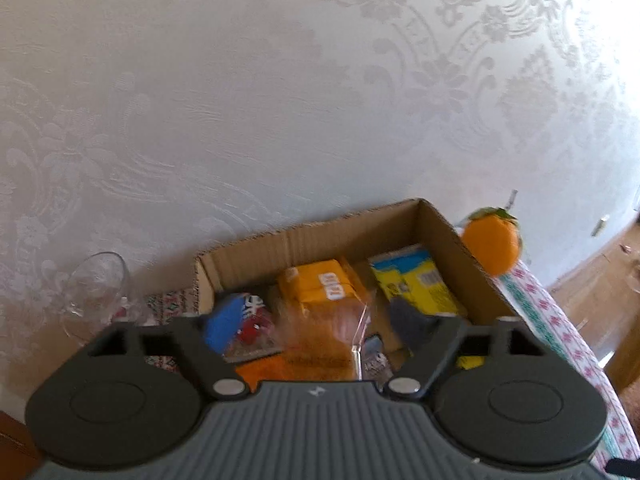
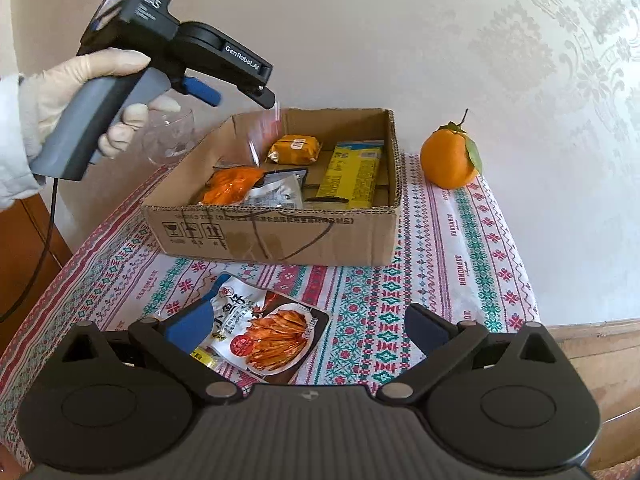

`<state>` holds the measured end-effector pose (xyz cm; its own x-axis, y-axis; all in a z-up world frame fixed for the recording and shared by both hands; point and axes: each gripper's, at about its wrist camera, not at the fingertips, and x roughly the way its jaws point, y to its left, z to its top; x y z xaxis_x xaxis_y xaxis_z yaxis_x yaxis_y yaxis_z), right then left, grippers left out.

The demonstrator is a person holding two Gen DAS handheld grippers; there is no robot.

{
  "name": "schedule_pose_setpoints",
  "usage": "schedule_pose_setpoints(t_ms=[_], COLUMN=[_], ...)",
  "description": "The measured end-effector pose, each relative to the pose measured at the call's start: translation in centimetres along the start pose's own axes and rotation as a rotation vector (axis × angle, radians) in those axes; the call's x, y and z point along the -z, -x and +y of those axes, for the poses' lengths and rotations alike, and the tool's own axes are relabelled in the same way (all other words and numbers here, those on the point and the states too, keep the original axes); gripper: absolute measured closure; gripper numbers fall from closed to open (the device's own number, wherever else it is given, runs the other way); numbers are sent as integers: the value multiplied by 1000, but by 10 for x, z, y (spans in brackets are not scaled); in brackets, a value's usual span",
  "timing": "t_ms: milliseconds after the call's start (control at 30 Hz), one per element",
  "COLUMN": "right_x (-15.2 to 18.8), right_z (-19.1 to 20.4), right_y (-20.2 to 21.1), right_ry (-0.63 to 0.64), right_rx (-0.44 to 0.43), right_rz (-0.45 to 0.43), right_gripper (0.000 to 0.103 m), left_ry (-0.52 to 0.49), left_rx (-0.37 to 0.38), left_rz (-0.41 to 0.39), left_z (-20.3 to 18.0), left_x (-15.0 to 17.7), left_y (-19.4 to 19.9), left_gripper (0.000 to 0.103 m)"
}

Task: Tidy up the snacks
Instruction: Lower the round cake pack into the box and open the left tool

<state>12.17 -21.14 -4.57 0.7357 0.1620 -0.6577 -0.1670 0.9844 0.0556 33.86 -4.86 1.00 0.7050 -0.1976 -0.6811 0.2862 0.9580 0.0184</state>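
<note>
A cardboard box (image 2: 276, 232) stands on the patterned tablecloth and holds an orange packet (image 2: 295, 148), a yellow packet (image 2: 352, 174), an orange bag (image 2: 232, 184) and a silver packet (image 2: 276, 194). My left gripper (image 1: 320, 320) hangs open over the box (image 1: 304, 236), with a blurred clear packet (image 1: 332, 328) between and below its fingers, apart from them. In the right wrist view the left gripper (image 2: 240, 96) is above the box's left rim with that clear packet (image 2: 266, 128) under it. My right gripper (image 2: 308, 330) is open above a fish snack packet (image 2: 268, 332) lying on the cloth before the box.
An orange with leaves (image 2: 450, 158) sits right of the box. A clear glass (image 2: 168, 140) stands left of the box by the wall. The table's right edge (image 2: 536, 312) drops to a wooden floor. A gloved hand (image 2: 80, 92) holds the left gripper.
</note>
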Motion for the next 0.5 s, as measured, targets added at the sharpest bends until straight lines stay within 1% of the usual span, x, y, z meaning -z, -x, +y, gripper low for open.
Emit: schedule_pose_setpoints(t_ms=[33, 167, 300, 500], right_x=[0, 2, 2, 1], right_z=[0, -1, 4, 10], right_y=[0, 2, 4, 9], right_ry=[0, -8, 7, 20], right_rx=[0, 0, 14, 15], right_rz=[-1, -10, -7, -12], right_gripper=[0, 0, 0, 0], left_ry=[7, 4, -22, -58], left_rx=[-1, 6, 10, 4], left_rz=[-8, -15, -4, -13], left_z=[1, 1, -1, 0], left_x=[0, 6, 17, 40], left_y=[1, 10, 22, 50], left_gripper=[12, 11, 11, 11])
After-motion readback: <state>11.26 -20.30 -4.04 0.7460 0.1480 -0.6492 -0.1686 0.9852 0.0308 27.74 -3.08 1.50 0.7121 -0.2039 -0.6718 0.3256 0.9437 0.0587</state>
